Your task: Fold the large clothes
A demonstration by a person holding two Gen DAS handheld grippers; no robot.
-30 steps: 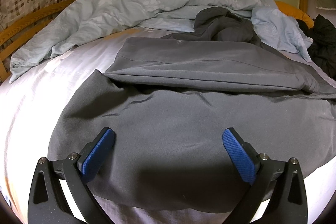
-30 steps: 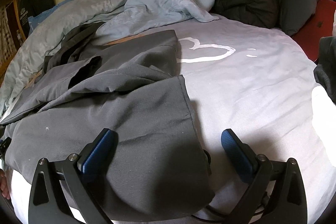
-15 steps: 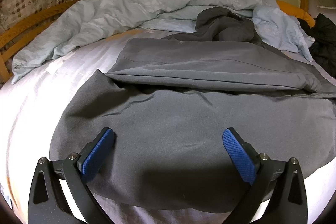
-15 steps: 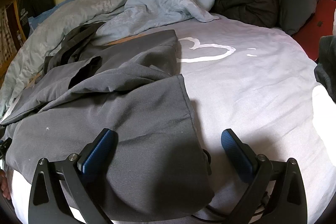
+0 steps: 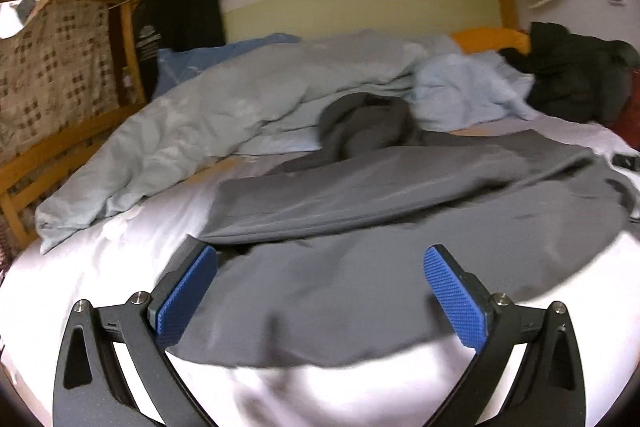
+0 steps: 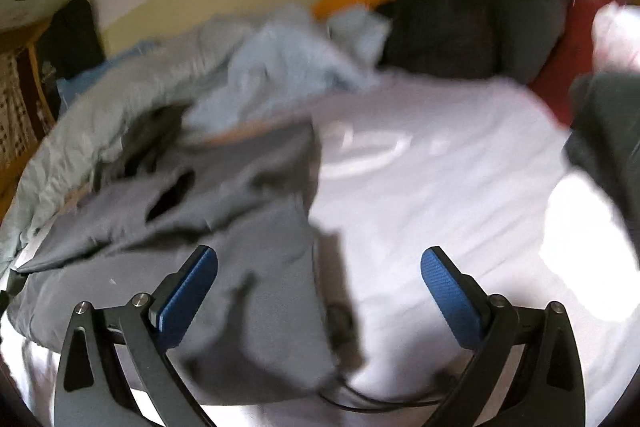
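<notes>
The grey garment lies spread on the bed, filling the middle and lower half of the left wrist view. Its long axis runs across the frame from lower left to right, with a folded upper layer forming a long flat band that slants up from the centre left toward the right edge. A bunched dark part of it rises at the frame's centre, against the pale blue duvet. The garment's near hem curves along the lower frame, just above a strip of bare white sheet.

The left tongs stand wide open, holding nothing, with the blue pads hovering over the garment's near portion.

In the right wrist view, which is blurred, the grey garment occupies the left half, and its straight right edge runs down the middle of the frame. The right tongs are also spread wide and empty, straddling that edge: the left pad over cloth, the right pad over bare sheet. The sheet to the right of the edge is open room, bounded at the upper right by a dark jacket pile and a red item. A wooden bed rail closes off the left side.
</notes>
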